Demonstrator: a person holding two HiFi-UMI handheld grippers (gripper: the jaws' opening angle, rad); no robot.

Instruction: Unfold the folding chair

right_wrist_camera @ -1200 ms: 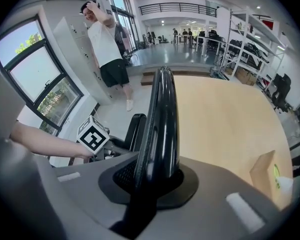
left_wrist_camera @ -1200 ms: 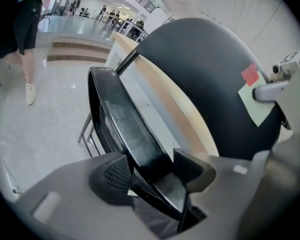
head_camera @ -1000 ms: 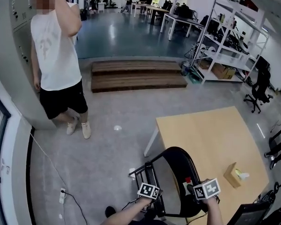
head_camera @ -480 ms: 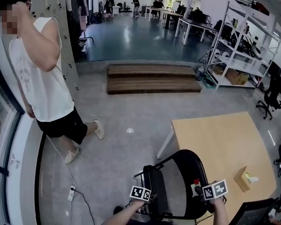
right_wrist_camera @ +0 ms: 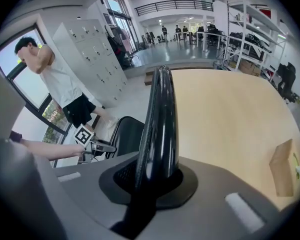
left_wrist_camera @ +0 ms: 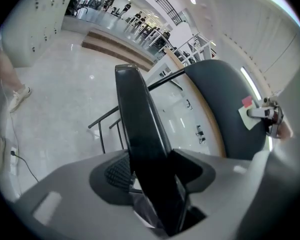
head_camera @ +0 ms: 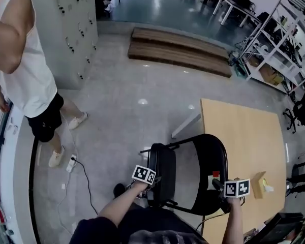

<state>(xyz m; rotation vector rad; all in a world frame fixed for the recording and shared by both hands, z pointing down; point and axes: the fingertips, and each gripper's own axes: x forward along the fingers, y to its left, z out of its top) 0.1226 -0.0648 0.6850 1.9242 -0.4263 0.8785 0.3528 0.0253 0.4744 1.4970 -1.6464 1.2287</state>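
The black folding chair stands partly spread on the grey floor beside the table. In the head view its seat (head_camera: 163, 172) is on the left and its curved backrest (head_camera: 212, 166) on the right, with a gap between them. My left gripper (head_camera: 150, 180) is shut on the seat's edge (left_wrist_camera: 142, 129), which runs up between its jaws. The right gripper (head_camera: 221, 188) is shut on the backrest's rim (right_wrist_camera: 160, 114). From the left gripper view the backrest (left_wrist_camera: 222, 104) and right gripper (left_wrist_camera: 268, 116) show to the right. The right gripper view has the seat (right_wrist_camera: 128, 133) and left gripper (right_wrist_camera: 92, 145) at lower left.
A light wooden table (head_camera: 244, 131) lies right of the chair, with a tissue box (head_camera: 260, 183) near its edge. A person in a white top (head_camera: 20, 70) stands at left by grey lockers (head_camera: 73, 19). A power strip (head_camera: 71, 162) and cable lie on the floor; wooden steps (head_camera: 178, 47) are farther back.
The seat and my left gripper have swung left, away from the backrest, and the gap between them is wider. The head view has tipped down and turned; the right gripper has kept its hold.
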